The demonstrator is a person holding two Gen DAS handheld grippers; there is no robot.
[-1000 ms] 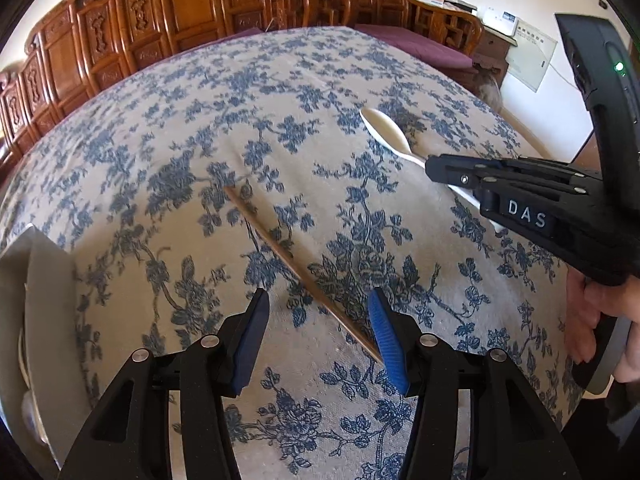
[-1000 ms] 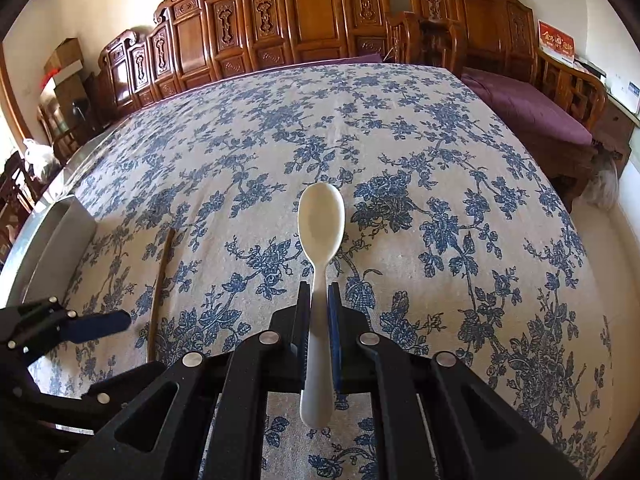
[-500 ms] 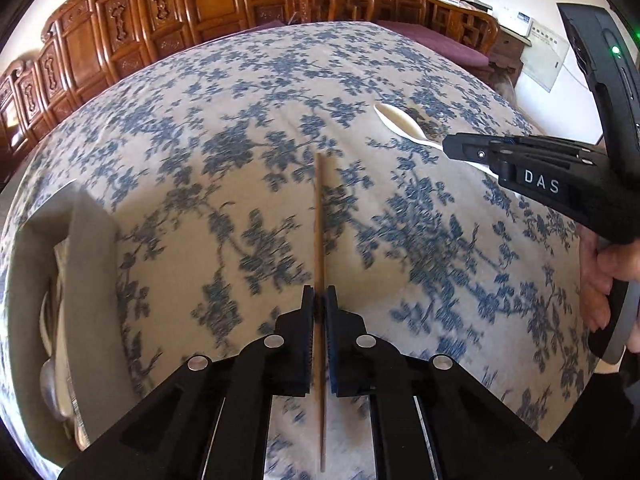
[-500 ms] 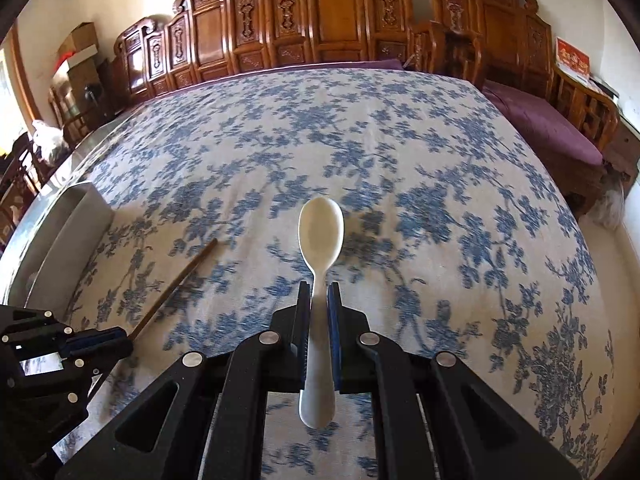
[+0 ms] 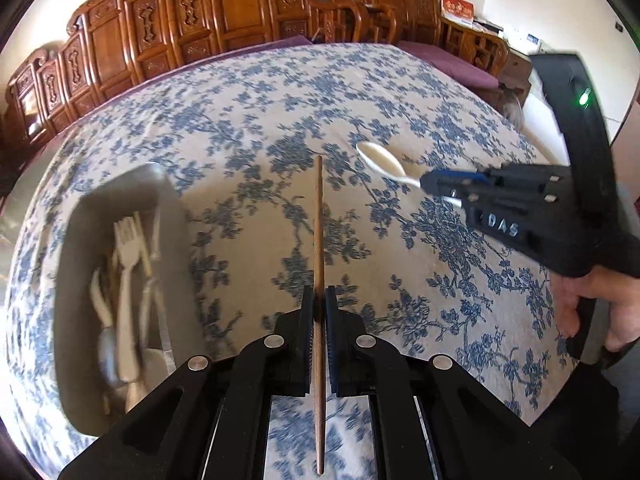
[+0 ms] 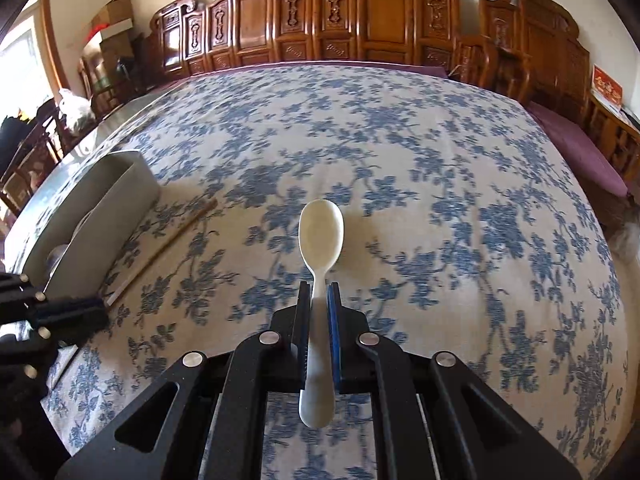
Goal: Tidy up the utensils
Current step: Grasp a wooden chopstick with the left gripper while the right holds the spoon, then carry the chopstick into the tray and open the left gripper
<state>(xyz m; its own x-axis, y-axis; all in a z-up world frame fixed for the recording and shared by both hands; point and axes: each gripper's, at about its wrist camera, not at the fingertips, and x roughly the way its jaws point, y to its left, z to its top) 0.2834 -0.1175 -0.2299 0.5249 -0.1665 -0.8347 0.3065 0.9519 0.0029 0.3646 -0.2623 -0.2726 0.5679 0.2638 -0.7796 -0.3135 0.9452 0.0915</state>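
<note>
My left gripper (image 5: 319,300) is shut on a brown wooden chopstick (image 5: 319,232) and holds it above the floral tablecloth, pointing away from me. My right gripper (image 6: 319,292) is shut on the handle of a white spoon (image 6: 321,236), bowl forward, above the cloth. The spoon (image 5: 380,160) and right gripper (image 5: 432,182) also show at the right of the left wrist view. A grey utensil tray (image 5: 176,216) lies at the left, holding a white fork (image 5: 128,240) and several other pale utensils, blurred. The tray (image 6: 120,196) and chopstick (image 6: 168,240) show in the right wrist view.
The table wears a blue-and-white floral cloth (image 6: 400,160). Carved wooden chairs (image 6: 360,16) line its far side. A purple-cushioned bench (image 6: 576,140) stands at the right. The table's right edge drops off near my right hand (image 5: 592,304).
My left gripper shut on the chopstick, lifted it off the cloth and swung left, bringing the tray into view. My right gripper kept holding the spoon and moved slightly left toward the tray.
</note>
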